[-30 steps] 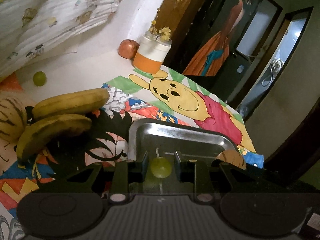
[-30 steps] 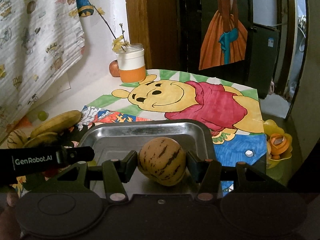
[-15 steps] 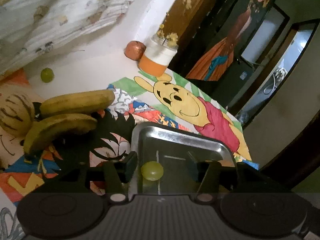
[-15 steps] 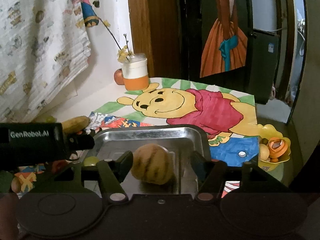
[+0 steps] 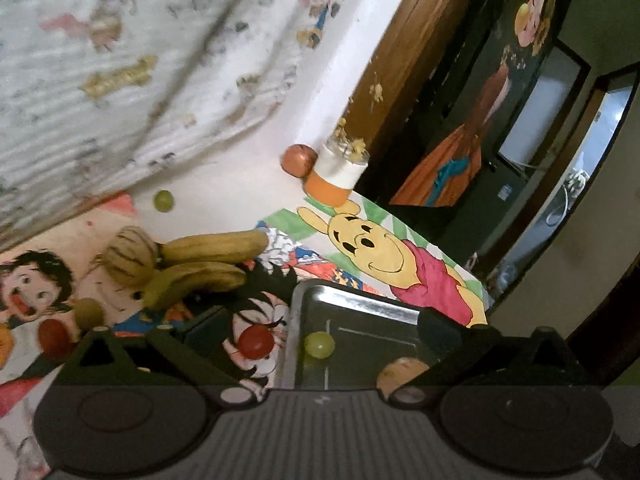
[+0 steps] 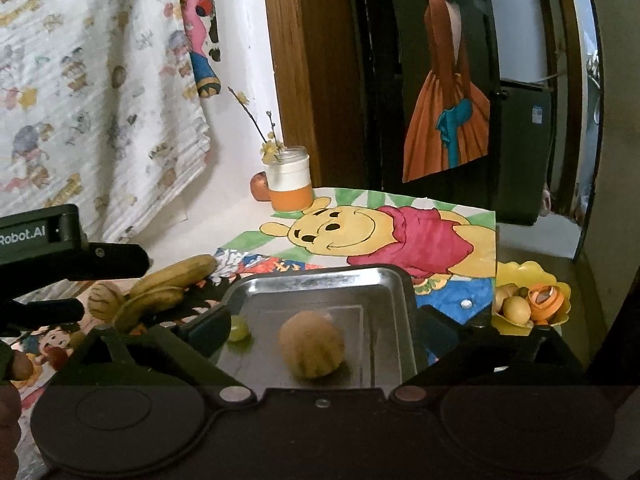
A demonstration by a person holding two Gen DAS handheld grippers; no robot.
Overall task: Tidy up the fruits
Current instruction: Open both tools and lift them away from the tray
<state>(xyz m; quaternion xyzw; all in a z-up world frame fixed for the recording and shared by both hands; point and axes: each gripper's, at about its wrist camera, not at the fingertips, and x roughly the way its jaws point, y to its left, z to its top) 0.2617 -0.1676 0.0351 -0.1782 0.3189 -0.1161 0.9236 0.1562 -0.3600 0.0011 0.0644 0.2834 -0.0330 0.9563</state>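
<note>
both hand-held grippers, left [image 5: 320,330] and right [image 6: 320,330], opening, empty; melon [image 6: 311,344] just ahead on tray [image 6: 394,280] may roll.

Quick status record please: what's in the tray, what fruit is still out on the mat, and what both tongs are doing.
tray: green grape, striped melon
left tongs: jaws opening, nothing gripped
right tongs: jaws opening, clear of the melon
on mat: bananas, second striped melon, red fruit, second green grape
behind jar: apple
</note>
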